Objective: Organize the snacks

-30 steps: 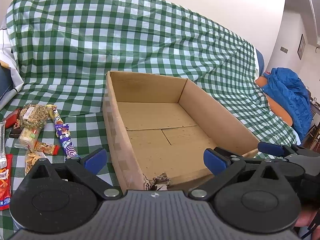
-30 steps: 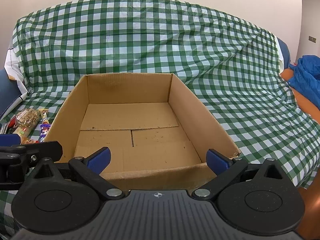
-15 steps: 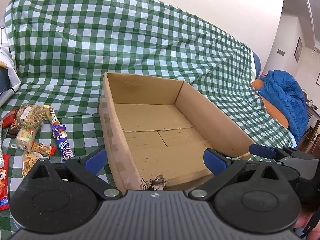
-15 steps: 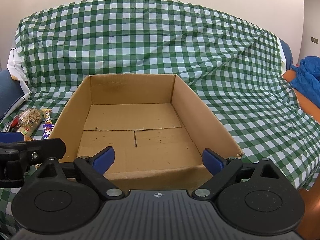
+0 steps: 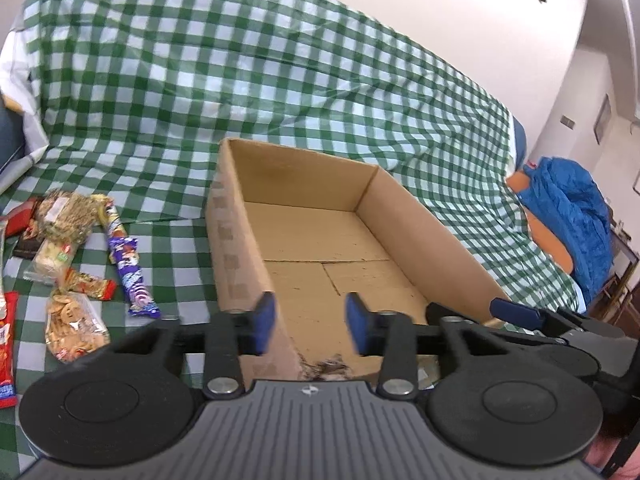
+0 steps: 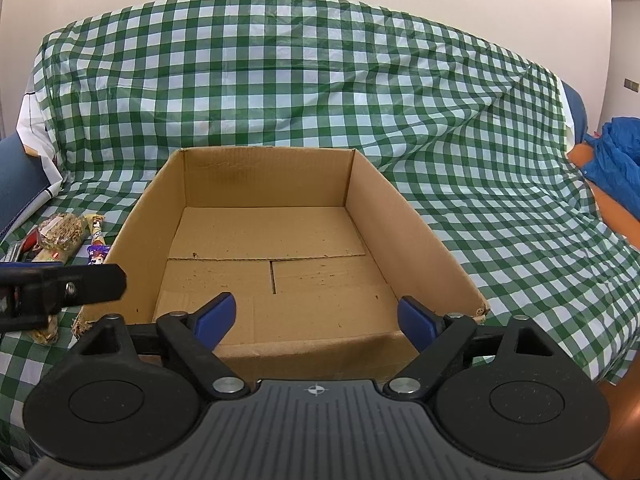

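**Ana:** Left wrist view first, from the left edge: the snacks lie in a loose pile on the checked cloth (image 5: 180, 240). I count a red packet (image 5: 6, 344), a clear bag of round crackers (image 5: 74, 328), a small orange bar (image 5: 90, 285), a seeded cracker pack (image 5: 66, 216) and a long purple wrapper (image 5: 130, 272). None is in the cardboard box (image 5: 420, 216).

**Ben:** So nothing is sorted yet?

**Ana:** That's my reading. The box floor is bare in both views, so I'd say all the packing is left to do.

**Ben:** And the tools?

**Ana:** The left gripper (image 5: 310, 322) hangs over the box's near left corner, its blue pads at a narrow gap with nothing between them. Further right, the right gripper (image 6: 316, 318) faces the box's near wall with its pads spread wide, also holding nothing.

**Ben:** Anything past the box?

**Ana:** Only a blue jacket (image 5: 576, 208) at the far right, well apart from the snacks.
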{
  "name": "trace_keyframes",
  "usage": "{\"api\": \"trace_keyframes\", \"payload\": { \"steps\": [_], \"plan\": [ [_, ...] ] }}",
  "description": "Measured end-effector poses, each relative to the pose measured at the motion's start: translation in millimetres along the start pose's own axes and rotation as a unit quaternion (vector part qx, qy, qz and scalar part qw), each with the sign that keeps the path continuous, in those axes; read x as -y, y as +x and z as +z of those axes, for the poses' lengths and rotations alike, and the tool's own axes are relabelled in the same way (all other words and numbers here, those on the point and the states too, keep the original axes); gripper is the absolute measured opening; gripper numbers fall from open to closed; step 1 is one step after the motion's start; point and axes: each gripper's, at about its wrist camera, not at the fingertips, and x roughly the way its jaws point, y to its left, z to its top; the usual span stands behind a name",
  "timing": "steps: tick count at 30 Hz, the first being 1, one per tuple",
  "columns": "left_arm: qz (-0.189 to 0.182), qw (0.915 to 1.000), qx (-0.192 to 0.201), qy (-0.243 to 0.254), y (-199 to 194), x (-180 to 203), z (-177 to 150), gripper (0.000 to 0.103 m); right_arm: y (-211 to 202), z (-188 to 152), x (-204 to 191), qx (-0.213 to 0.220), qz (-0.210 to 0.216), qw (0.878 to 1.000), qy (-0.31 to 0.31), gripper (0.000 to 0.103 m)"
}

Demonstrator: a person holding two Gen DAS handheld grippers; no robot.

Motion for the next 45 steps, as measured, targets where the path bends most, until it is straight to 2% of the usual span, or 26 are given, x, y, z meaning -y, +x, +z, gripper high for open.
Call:
{"api": "trace_keyframes", "payload": {
  "steps": [2,6,8,10,13,16,20,23,25,28,35,39,41,45],
  "plan": [
    [-0.005,0.9997,-0.005,-0.024,-4.2,-11.2,6.0,0.026,0.1,2.7,-2.2,-0.003,0.005,1.0,-0.002,0.073],
    [-0.024,0.9948,-0.026,-0.096,-15.3,-48.7,28.3,0.026,-2.5,10.7,-14.5,0.009,0.014,1.0,0.001,0.07],
    [-0.027,0.9921,-0.031,-0.119,-19.8,-73.2,44.1,0.026,-7.1,14.9,-22.7,0.016,0.031,0.999,0.014,0.07],
    [-0.005,0.9924,-0.027,-0.12,-25.7,-98.8,58.3,0.026,-14.1,20.4,-34.3,0.025,0.052,0.998,0.023,0.07],
    [0.045,0.9904,-0.02,-0.129,-32.1,-141.4,64.5,0.026,-22.7,30.4,-56.1,0.037,0.079,0.996,0.019,0.07],
    [0.087,0.9786,-0.027,-0.185,-33.2,-184.8,45.8,0.026,-23.6,35.2,-82.8,0.042,0.097,0.994,-0.008,0.07],
    [0.123,0.9639,-0.042,-0.233,-28.8,-220.6,7.0,0.026,-21.0,41.0,-114.1,0.046,0.126,0.991,-0.031,0.07],
    [0.149,0.9602,-0.037,-0.233,-28.7,-229.4,1.8,0.03,-18.6,40.8,-139.2,0.042,0.147,0.987,-0.044,0.07],
    [0.153,0.9598,-0.039,-0.232,-28.6,-235.4,1.0,0.034,-14.8,38.0,-158.4,0.038,0.155,0.985,-0.06,0.07],
    [0.161,0.9577,-0.051,-0.233,-24.6,-238.9,-1.0,0.034,-7.8,32.9,-182.1,0.023,0.167,0.983,-0.076,0.071],
    [0.178,0.9437,-0.076,-0.268,-22.3,-259.0,-12.8,0.044,30.3,20.4,-225.7,-0.023,0.165,0.98,-0.112,0.074],
    [0.175,0.944,-0.077,-0.269,-24.7,-263.2,-13.2,0.045,53.8,11.4,-245.6,-0.056,0.165,0.975,-0.135,0.079],
    [0.176,0.9439,-0.077,-0.268,-26.2,-263.6,-14.0,0.047,65.1,6.3,-254.6,-0.079,0.173,0.971,-0.144,0.085],
    [0.172,0.9431,-0.076,-0.274,-29.7,-265.8,-15.8,0.048,77.5,-3.9,-271.4,-0.089,0.176,0.967,-0.16,0.088]
  ]
}}
